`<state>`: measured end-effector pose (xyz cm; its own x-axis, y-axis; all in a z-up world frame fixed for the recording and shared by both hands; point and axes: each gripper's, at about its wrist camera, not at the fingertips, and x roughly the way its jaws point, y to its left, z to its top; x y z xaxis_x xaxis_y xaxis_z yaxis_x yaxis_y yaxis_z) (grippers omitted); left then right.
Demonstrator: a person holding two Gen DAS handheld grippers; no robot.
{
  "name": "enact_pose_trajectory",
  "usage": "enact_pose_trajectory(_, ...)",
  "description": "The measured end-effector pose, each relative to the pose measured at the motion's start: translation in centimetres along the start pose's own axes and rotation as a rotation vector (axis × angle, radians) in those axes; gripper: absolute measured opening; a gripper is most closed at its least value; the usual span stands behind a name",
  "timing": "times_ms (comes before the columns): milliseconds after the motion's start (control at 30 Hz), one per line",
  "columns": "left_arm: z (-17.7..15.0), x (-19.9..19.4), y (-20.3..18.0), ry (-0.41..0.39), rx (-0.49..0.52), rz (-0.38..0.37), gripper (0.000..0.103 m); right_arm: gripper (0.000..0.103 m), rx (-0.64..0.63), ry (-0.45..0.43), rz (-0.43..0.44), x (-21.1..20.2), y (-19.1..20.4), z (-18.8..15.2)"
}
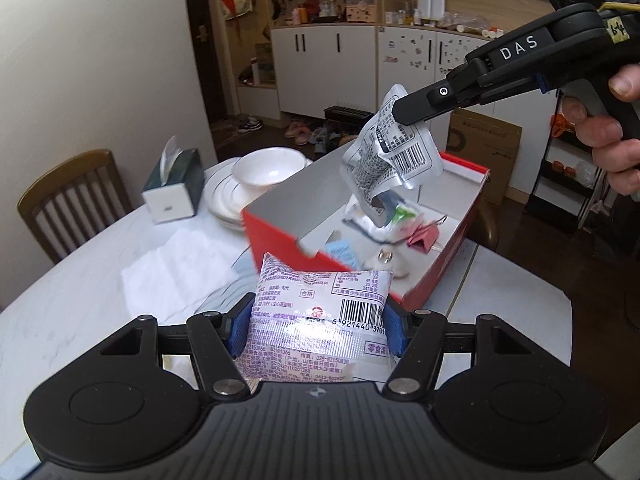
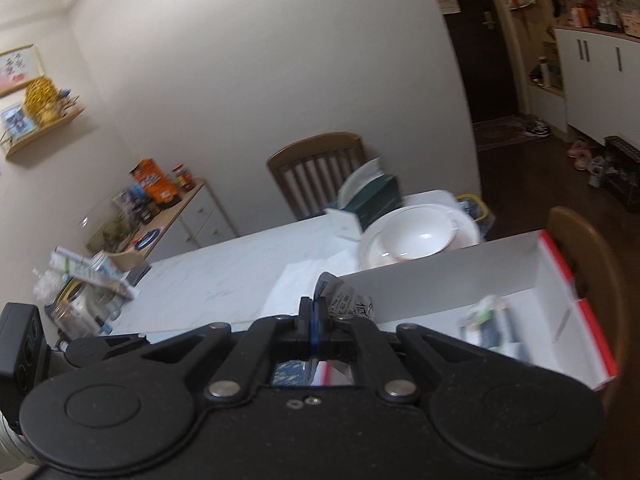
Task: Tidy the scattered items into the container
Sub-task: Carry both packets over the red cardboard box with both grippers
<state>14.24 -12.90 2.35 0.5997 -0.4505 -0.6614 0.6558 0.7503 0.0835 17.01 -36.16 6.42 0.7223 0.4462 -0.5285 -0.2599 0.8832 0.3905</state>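
Note:
My left gripper is shut on a white snack packet with purple print and a barcode, held just in front of the red box. My right gripper is shut on a silver foil pouch, which hangs above the open box. In the right wrist view the right gripper pinches the pouch by its edge, over the box's white near wall. Several small items lie inside the box, among them a pink clip.
White bowl on stacked plates and a green tissue box stand behind the red box. A white cloth lies on the marble table. Wooden chairs stand at the table's edges. A side cabinet with clutter is by the wall.

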Motion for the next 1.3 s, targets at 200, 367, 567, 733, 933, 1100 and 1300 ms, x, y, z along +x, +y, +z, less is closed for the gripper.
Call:
enact_pose_trajectory(200,2.7,2.8,-2.1,-0.002,0.045,-0.020,0.062,0.000,0.035,0.001,-0.017,0.0,-3.4,0.4)
enact_pose_trajectory(367,4.8,5.8,-3.8,0.013,0.091,-0.024,0.062,0.000,0.071,0.023,-0.012,0.8,-6.3,0.4)
enact_pose_trajectory(567,6.3,9.7,-4.8,0.056,0.143,-0.021,0.062,0.000,0.119,0.055,0.018,2.0,-9.2,-0.1)
enact_pose_trajectory(733,6.8,13.0,-5.5,0.106,0.175,-0.016,0.062,0.000,0.141,0.086,0.031,3.4,-11.0,-0.5)
enact_pose_trajectory(933,7.3,16.2,-5.5,0.166,0.173,-0.026,0.062,0.000,0.156,0.123,0.045,5.3,-12.7,-0.9)
enact_pose_trajectory(1100,7.3,18.0,-5.4,0.207,0.163,-0.040,0.062,0.000,0.152,0.155,0.043,6.3,-13.7,-1.4)
enact_pose_trajectory(1300,7.0,19.5,-5.5,0.243,0.139,-0.047,0.062,0.000,0.147,0.185,0.033,6.5,-14.8,-2.0)
